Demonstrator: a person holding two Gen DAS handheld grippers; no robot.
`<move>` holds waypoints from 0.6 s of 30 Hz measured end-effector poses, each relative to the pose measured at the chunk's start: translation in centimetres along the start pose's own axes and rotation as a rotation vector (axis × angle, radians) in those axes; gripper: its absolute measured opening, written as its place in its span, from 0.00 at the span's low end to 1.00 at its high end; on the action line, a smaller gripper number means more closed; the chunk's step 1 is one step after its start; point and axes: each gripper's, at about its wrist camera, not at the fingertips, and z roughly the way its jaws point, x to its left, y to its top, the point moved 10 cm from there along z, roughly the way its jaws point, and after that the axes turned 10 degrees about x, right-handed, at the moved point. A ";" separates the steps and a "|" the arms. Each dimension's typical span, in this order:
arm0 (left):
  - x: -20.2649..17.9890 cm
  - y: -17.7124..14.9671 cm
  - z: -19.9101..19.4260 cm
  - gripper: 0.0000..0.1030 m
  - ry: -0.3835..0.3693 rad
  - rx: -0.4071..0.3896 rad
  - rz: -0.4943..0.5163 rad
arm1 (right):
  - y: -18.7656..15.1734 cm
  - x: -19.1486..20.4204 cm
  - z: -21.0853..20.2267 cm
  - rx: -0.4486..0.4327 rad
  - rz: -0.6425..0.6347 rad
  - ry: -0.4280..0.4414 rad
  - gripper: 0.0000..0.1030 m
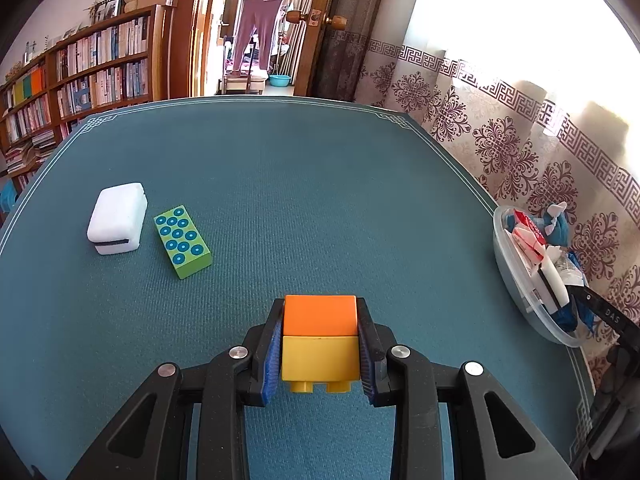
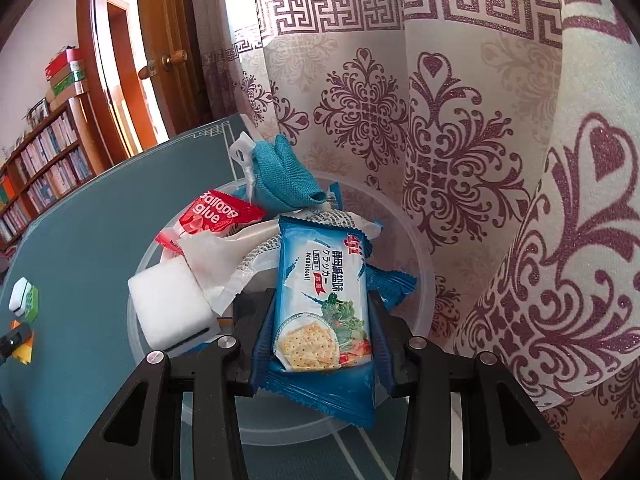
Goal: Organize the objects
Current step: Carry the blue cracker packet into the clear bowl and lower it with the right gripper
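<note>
My left gripper (image 1: pixel 320 332) is shut on an orange and yellow block (image 1: pixel 319 340) just above the blue-green table mat (image 1: pixel 300 184). A green block with blue dots (image 1: pixel 183 241) and a white sponge (image 1: pixel 117 219) lie on the mat to the far left. My right gripper (image 2: pixel 322 320) is shut on a blue soda biscuit packet (image 2: pixel 324 308) over a clear plastic bowl (image 2: pixel 416 276). The bowl holds a red balloon glue packet (image 2: pixel 216 212), a white sponge (image 2: pixel 172 308), a blue cloth (image 2: pixel 280 176) and white wrappers. The bowl also shows in the left wrist view (image 1: pixel 516 276).
A patterned curtain (image 2: pixel 460 140) hangs right behind the bowl at the table's right edge. Bookshelves (image 1: pixel 80 76) and an open doorway (image 1: pixel 260 28) lie beyond the far edge. The green block and white sponge show small in the right wrist view (image 2: pixel 24 298).
</note>
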 end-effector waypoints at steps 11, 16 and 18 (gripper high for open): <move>-0.9 -0.2 0.0 0.32 -0.009 0.005 0.018 | 0.9 0.0 0.9 -0.015 -0.007 0.007 0.45; -1.7 -0.1 -0.1 0.32 -0.015 0.004 0.031 | 1.0 0.2 -0.3 -0.070 -0.050 -0.010 0.56; -2.0 -0.2 -0.1 0.32 -0.019 0.006 0.038 | 1.1 0.4 -1.3 -0.108 -0.074 -0.016 0.59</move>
